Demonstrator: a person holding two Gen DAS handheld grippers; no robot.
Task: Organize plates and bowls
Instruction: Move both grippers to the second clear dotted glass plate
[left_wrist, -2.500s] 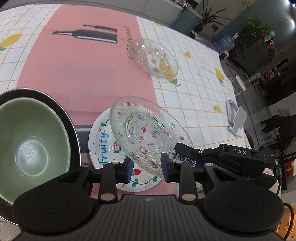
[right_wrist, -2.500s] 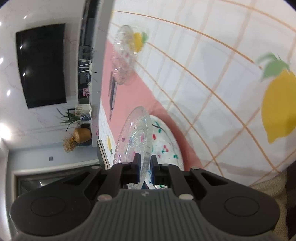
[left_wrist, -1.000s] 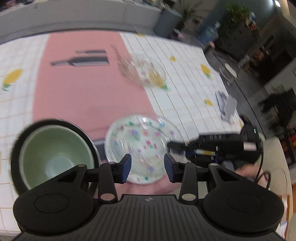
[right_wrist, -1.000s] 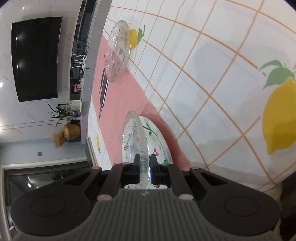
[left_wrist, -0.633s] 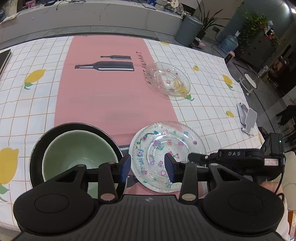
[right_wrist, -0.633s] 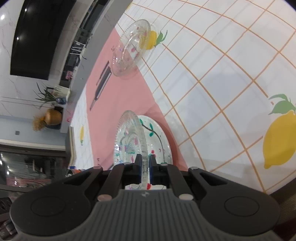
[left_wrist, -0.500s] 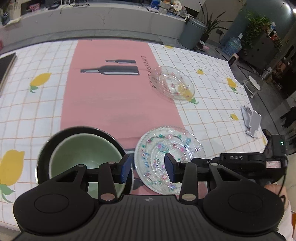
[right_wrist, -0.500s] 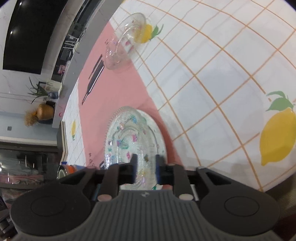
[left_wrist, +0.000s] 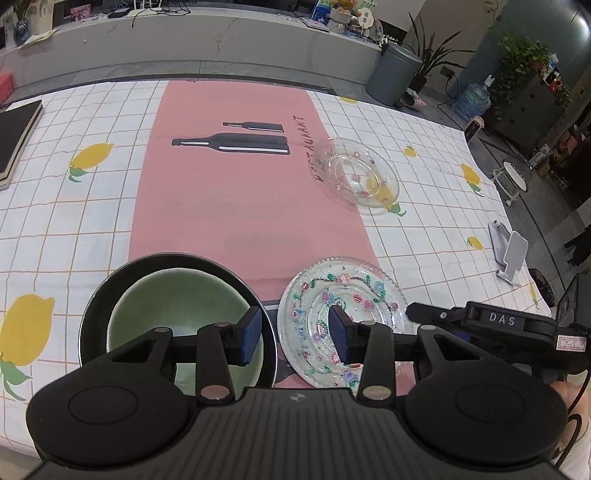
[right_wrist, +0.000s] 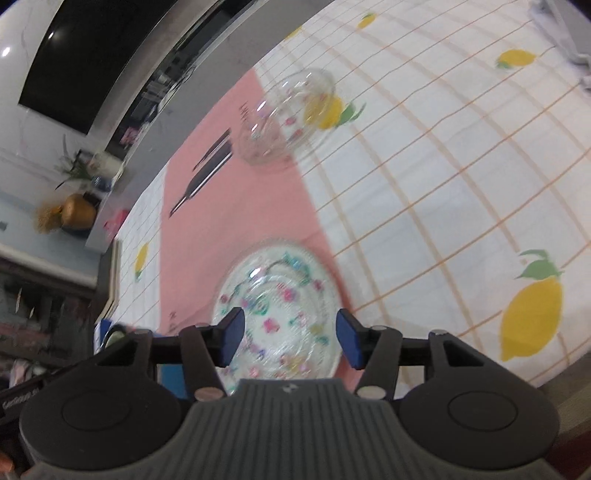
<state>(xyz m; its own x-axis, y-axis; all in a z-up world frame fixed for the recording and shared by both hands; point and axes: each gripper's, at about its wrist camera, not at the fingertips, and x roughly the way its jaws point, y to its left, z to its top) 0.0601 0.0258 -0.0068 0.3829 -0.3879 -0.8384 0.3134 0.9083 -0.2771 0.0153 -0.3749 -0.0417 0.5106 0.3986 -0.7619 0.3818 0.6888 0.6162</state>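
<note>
A clear glass plate with painted flowers lies flat on a white printed plate at the table's near edge; it also shows in the right wrist view. A second clear glass plate lies farther back on the cloth, blurred in the right wrist view. A green bowl sits inside a black bowl to the left. My left gripper is open and empty above the gap between the bowls and the stacked plates. My right gripper is open and empty over the stacked plate's near rim.
The table carries a white lemon-print cloth with a pink runner. A dark notebook lies at the far left edge. A white phone stand stands at the right edge. A grey bin stands behind the table.
My right gripper lowered the tilted glass plate flat onto the white plate, then opened and let it go. My left gripper rose and pulled back, staying open.
</note>
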